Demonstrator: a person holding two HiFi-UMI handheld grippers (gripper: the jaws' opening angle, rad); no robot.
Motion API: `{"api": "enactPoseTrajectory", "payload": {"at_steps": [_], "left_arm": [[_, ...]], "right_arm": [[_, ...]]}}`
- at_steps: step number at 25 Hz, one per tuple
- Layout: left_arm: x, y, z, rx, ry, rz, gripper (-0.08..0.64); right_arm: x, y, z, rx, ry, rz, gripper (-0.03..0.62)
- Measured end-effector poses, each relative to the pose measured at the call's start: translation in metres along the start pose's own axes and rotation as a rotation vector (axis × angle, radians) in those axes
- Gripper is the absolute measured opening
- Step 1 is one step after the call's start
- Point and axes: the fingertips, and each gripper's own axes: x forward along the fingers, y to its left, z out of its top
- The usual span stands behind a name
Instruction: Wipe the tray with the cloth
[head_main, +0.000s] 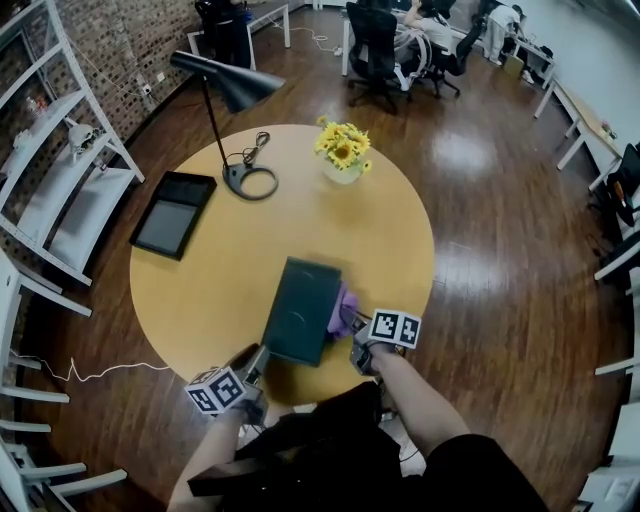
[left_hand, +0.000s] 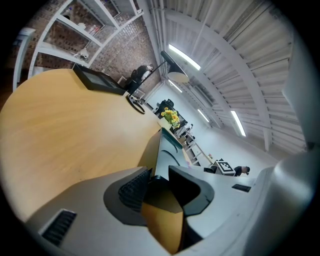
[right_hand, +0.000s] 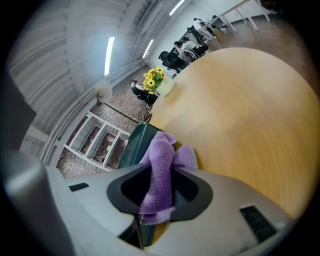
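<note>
My left hand-held gripper (head_main: 256, 362) pinches the dark tray (head_main: 300, 305) by its corner. My right hand-held gripper (head_main: 352, 335) squeezes the purple cloth (head_main: 343, 308) at the tray's edge.

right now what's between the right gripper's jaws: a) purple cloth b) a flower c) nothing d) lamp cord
a: the right gripper is shut on the purple cloth, whose free end lies against the tray.

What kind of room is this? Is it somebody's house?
Probably an office or shared workroom, not a house. Black swivel chairs and long desks fill the back, and a white shelf rack stands against a brick wall.
</note>
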Motion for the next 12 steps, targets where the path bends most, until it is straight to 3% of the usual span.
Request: {"api": "enactPoseTrajectory", "payload": {"at_steps": [3, 7, 9, 12], "left_arm": [[0.001, 0.001, 0.000, -0.011, -0.012, -0.010, 0.124], [-0.001, 0.001, -0.002, -0.023, -0.018, -0.014, 0.124], [0.000, -0.001, -0.002, -0.018, -0.019, -0.022, 0.124], [0.000, -0.001, -0.001, -0.025, -0.030, -0.029, 0.124]], "right_arm": [[-0.013, 0.000, -0.005, 0.109, -0.099, 0.016, 0.104], [-0.051, -0.015, -0.010, 0.479, -0.403, 0.129, 0.104], [-0.070, -0.025, -0.017, 0.488, -0.449, 0.099, 0.103], [-0.069, -0.024, -0.030, 0.359, -0.378, 0.050, 0.103]]}}
